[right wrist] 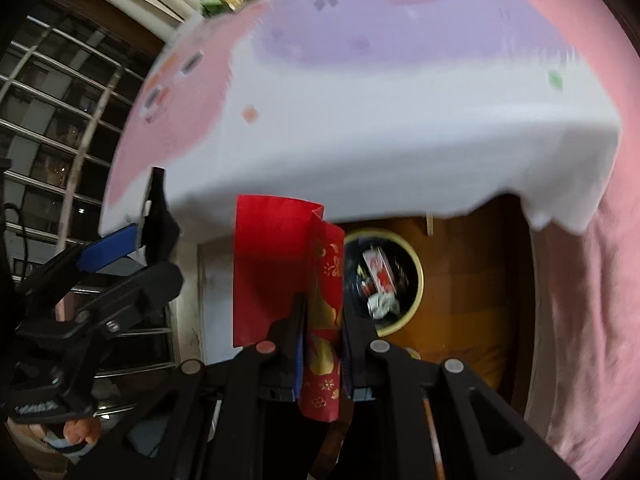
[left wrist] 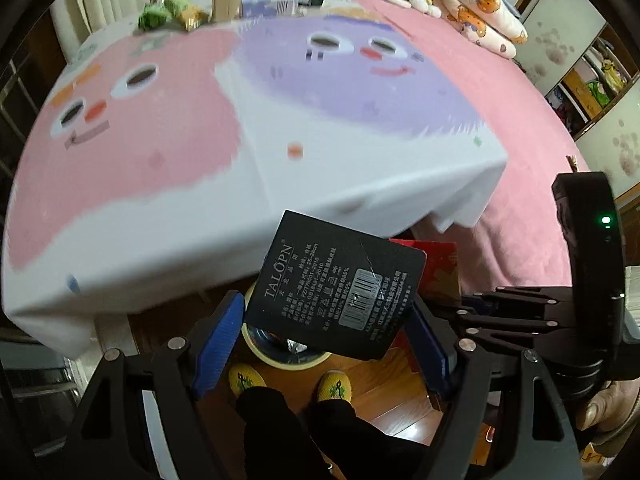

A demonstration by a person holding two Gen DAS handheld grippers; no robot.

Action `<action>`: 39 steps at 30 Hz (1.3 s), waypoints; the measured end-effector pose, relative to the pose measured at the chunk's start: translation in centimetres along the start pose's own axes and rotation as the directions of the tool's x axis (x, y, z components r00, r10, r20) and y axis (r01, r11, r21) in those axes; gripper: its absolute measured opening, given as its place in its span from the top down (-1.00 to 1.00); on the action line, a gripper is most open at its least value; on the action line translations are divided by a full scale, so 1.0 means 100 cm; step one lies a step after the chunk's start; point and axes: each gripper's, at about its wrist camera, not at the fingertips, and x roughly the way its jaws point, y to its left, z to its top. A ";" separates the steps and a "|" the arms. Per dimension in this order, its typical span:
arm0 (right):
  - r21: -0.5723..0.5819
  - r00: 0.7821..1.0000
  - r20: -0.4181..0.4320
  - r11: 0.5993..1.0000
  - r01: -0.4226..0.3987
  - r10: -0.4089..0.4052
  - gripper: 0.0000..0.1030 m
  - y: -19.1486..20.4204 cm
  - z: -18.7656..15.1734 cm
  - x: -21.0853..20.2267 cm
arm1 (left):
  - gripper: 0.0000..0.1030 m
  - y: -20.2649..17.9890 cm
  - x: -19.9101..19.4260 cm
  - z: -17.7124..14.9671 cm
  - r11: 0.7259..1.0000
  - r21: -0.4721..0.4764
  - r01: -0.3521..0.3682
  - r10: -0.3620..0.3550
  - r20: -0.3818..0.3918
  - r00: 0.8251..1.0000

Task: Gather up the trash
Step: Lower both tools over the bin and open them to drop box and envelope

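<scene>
The left gripper [left wrist: 326, 344] pinches a black packaging card [left wrist: 336, 284] above the yellow-rimmed trash bin [left wrist: 280, 356]. The right gripper [right wrist: 322, 344] clamps a red envelope [right wrist: 276, 264] left of that bin [right wrist: 416, 280], which holds what looks like crumpled wrappers, near the cloth-covered table [right wrist: 360, 152].

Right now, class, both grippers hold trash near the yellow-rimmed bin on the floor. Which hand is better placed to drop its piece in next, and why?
Probably the left. The left gripper holds the black card directly over the bin. The right gripper holds the red envelope off to one side of it.
</scene>
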 end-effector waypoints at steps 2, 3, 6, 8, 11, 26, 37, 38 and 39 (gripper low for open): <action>0.029 1.000 -0.019 1.000 0.005 -0.004 0.72 -0.012 -0.009 0.024 | -0.51 0.003 0.023 -0.015 1.000 -0.013 -0.001 0.001 -0.017 1.000; 0.040 0.999 -0.031 0.999 0.010 -0.009 0.72 -0.016 -0.012 0.037 | -0.51 0.005 0.031 -0.019 1.000 -0.019 0.000 0.000 -0.022 1.000; 0.066 0.998 -0.065 0.998 0.023 -0.019 0.72 -0.034 -0.020 0.080 | -0.51 0.012 0.070 -0.039 0.999 -0.049 0.006 -0.008 -0.052 0.999; 0.087 0.996 -0.087 0.996 0.031 -0.024 0.72 -0.047 -0.024 0.115 | -0.51 0.018 0.097 -0.051 0.998 -0.062 0.008 -0.012 -0.065 0.998; 0.118 0.994 -0.106 0.992 0.046 -0.034 0.72 -0.064 -0.028 0.156 | -0.51 0.026 0.140 -0.065 0.998 -0.066 0.011 -0.016 -0.084 0.996; 0.187 0.992 -0.119 0.981 0.055 -0.033 0.66 -0.098 -0.024 0.258 | -0.79 0.061 0.231 -0.084 0.995 -0.079 -0.060 0.050 -0.124 0.991; 0.176 0.995 -0.095 0.983 0.045 -0.028 -0.15 -0.084 -0.013 0.253 | -0.80 0.081 0.194 -0.080 0.986 -0.131 -0.108 0.102 -0.053 0.993; 0.170 0.995 -0.092 0.984 0.046 -0.031 -0.16 -0.083 -0.013 0.251 | -0.80 0.082 0.188 -0.079 0.984 -0.136 -0.111 0.106 -0.044 0.993; 0.164 0.995 -0.091 0.985 0.048 -0.034 -0.16 -0.081 -0.012 0.248 | -0.80 0.083 0.180 -0.078 0.983 -0.147 -0.114 0.110 -0.033 0.993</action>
